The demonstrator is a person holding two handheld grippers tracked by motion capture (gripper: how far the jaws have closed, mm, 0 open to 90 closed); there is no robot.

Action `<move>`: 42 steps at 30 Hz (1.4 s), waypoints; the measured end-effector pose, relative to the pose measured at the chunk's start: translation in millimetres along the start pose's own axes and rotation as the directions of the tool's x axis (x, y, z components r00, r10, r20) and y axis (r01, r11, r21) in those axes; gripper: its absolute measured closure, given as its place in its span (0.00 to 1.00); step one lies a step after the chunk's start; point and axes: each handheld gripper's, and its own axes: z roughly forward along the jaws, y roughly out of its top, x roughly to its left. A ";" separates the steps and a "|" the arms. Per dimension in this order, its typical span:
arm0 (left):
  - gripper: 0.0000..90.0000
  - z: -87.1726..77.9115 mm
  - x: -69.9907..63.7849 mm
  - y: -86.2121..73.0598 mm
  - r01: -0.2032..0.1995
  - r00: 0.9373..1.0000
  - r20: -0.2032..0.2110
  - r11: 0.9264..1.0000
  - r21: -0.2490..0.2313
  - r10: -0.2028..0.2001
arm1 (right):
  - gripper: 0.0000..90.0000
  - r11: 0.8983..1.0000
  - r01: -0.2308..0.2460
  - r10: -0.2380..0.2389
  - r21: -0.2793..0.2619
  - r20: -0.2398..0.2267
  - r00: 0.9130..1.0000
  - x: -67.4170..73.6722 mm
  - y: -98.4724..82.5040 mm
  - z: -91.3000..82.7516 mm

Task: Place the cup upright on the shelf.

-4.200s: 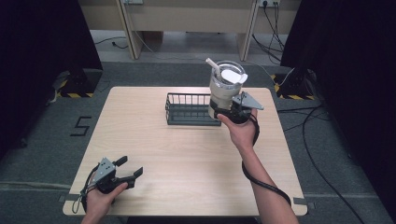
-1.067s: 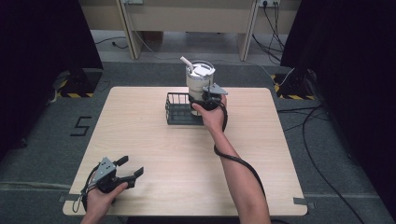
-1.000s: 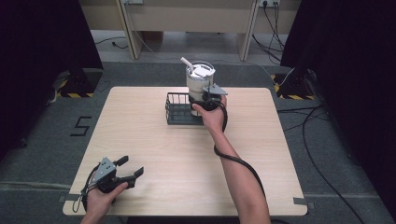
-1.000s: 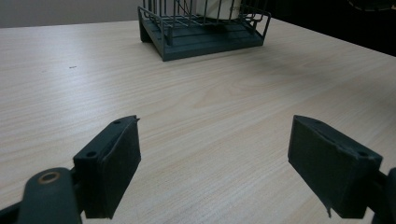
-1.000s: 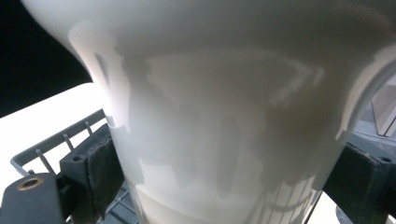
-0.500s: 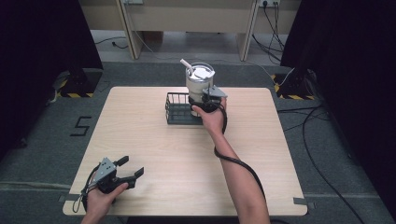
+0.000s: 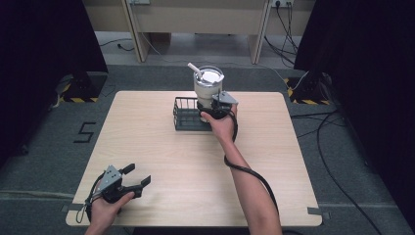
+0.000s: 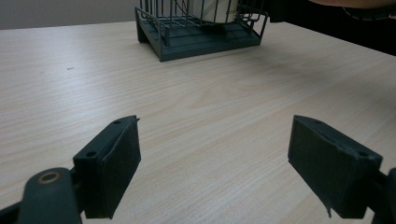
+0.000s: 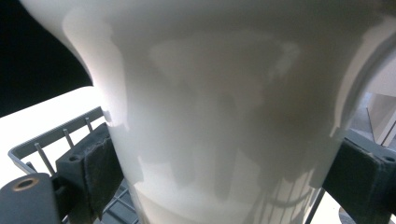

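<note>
Thing in hand: a large white tumbler [image 7: 207, 89] with a straw [image 7: 194, 68] and lid, upper centre of the high view, standing in or just over the right end of the dark wire basket [image 7: 188, 113].
Basket: sits on the desk [image 7: 161, 156] at the upper middle of the frame; low wire walls, solid base.
Right hand-held gripper [image 7: 216, 108]: clamped on the tumbler's lower body; in the right gripper view a black pad [image 9: 95, 168] presses each side of the white wall [image 9: 224, 121].
Left hand-held gripper [image 7: 128, 180]: lower left of the high view, jaws spread wide, holding nothing, low over the desk.
Seating: whether the tumbler's base touches the basket floor cannot be told.
Handling, weight: likely fairly heavy for its size, and top-heavy because of the tall body and lid.
Handling, surface: smooth, glossy, tapering wall; probably slippery, so the pads may slide upward.
Handling, stiffness: rigid; should bear a firm squeeze without denting.
Where to hold: low on the narrower body, pads on opposite sides, kept upright; not by the straw or lid.
</note>
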 end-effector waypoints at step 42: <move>0.18 2.0 -2.8 0.1 -0.010 1.000 0.006 1.000 0.005 0.010 | 0.12 1.000 0.011 -0.011 0.005 -0.017 1.000 -7.7 -4.5 -53.9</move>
